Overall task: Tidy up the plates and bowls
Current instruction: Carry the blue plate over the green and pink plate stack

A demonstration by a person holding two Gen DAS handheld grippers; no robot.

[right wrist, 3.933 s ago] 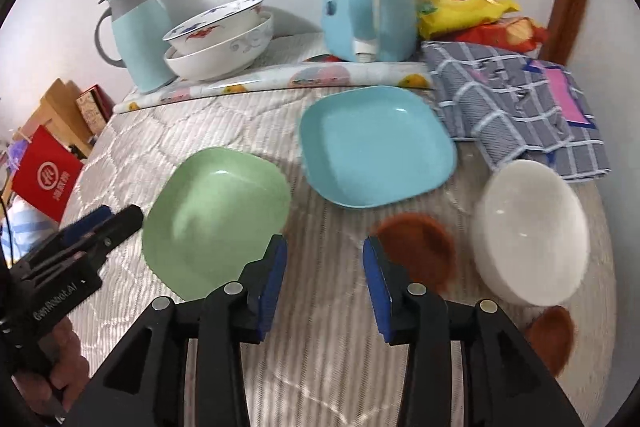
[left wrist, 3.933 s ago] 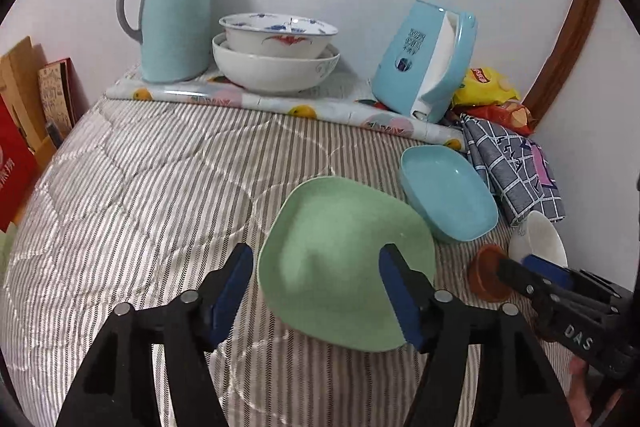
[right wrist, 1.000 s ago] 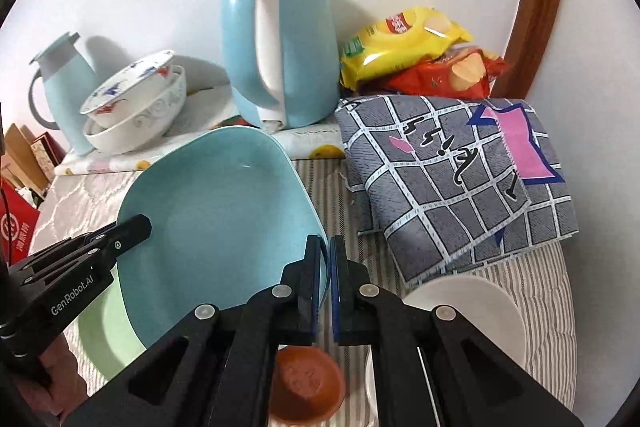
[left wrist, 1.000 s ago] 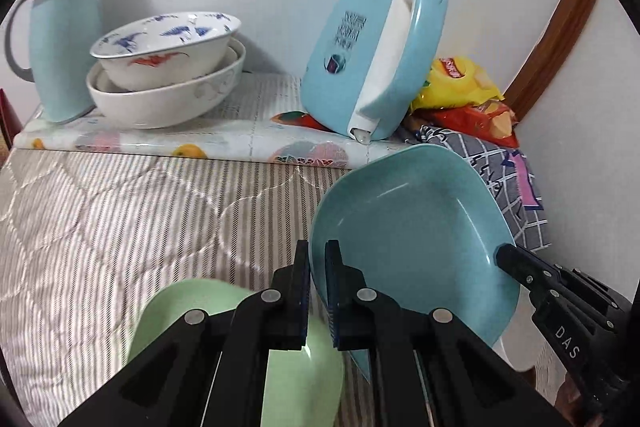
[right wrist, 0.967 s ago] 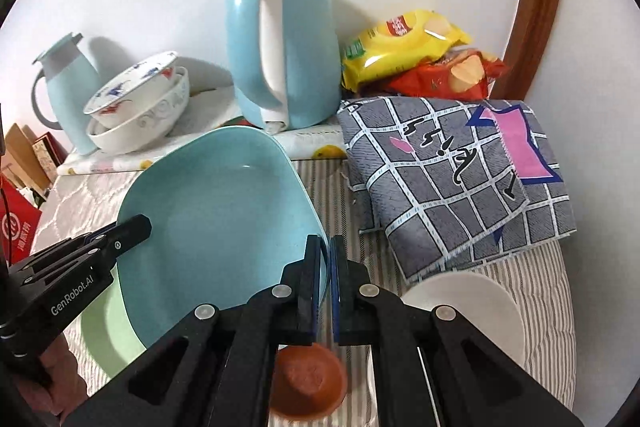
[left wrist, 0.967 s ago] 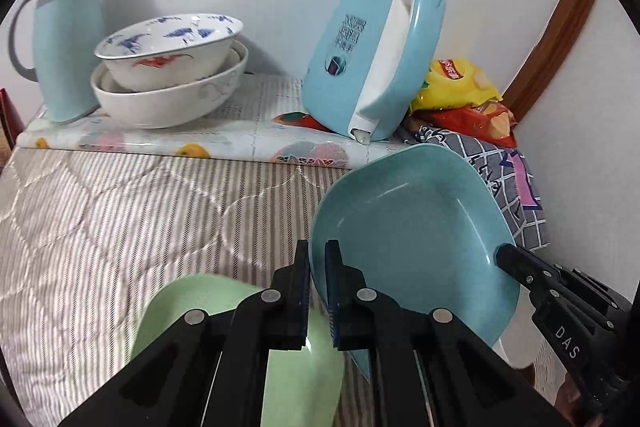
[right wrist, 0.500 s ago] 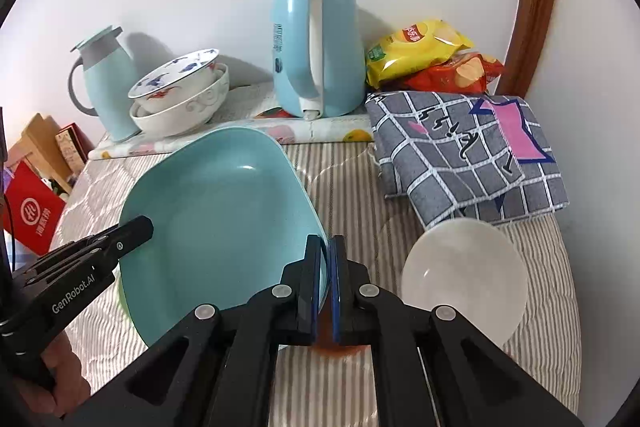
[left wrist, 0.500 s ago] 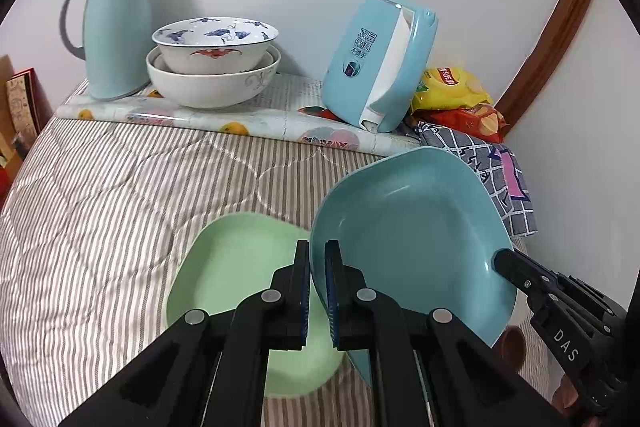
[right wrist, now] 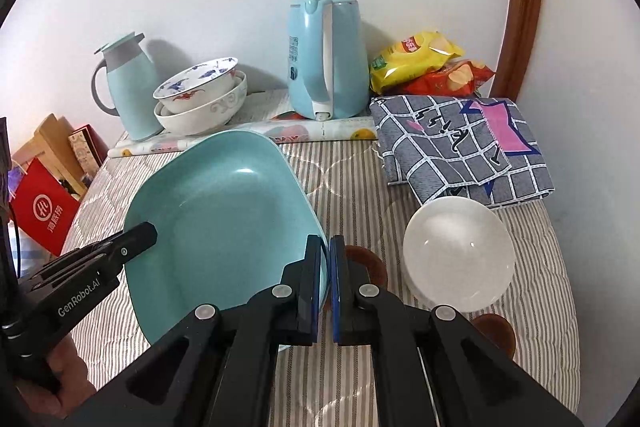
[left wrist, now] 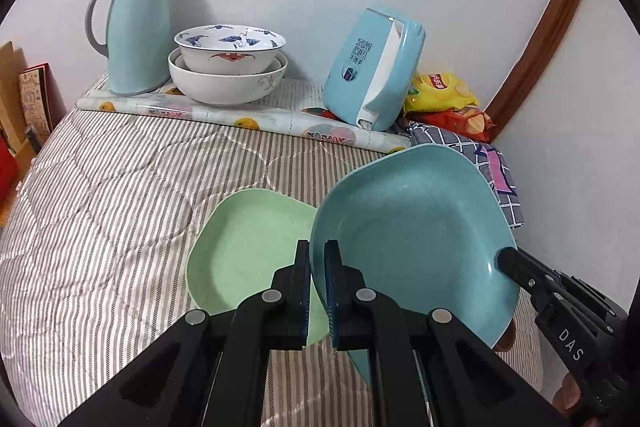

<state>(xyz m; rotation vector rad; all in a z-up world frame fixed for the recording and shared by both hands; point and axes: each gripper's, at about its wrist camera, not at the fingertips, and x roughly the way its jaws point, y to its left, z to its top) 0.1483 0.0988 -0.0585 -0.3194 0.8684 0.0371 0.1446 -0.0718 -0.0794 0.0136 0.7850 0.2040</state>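
A: Left wrist view: where is the blue plate (left wrist: 412, 227)?

B: Off the bed (left wrist: 100, 195), tilted, its hollow facing the cameras. The left gripper (left wrist: 317, 291) has its fingers closed on the plate's left rim. The right gripper (right wrist: 325, 283) has its fingers closed on the opposite rim; the right wrist view shows this pinch directly.

A: Which relation governs the coming move?

B: The green plate (left wrist: 256, 247) lies flat on the bed, below and to the left of the blue plate as the left wrist view shows it. The lower left part of the blue plate already overlaps the green plate's right side. By judgement, the stacking step requires the blue plate to travel further left, then level out and descend.

A: Long axis?

B: Neither plate has a clear one; both are rounded squares. Corners should be matched.

A: Nearer hand?

B: The left one, which holds the rim on the green plate's side. Both grippers point forward and down toward the bed.

A: Anything close by?

B: In the right wrist view, a white bowl (right wrist: 458, 253) and a brown dish (right wrist: 366, 261) sit to the right of the blue plate, away from the path.
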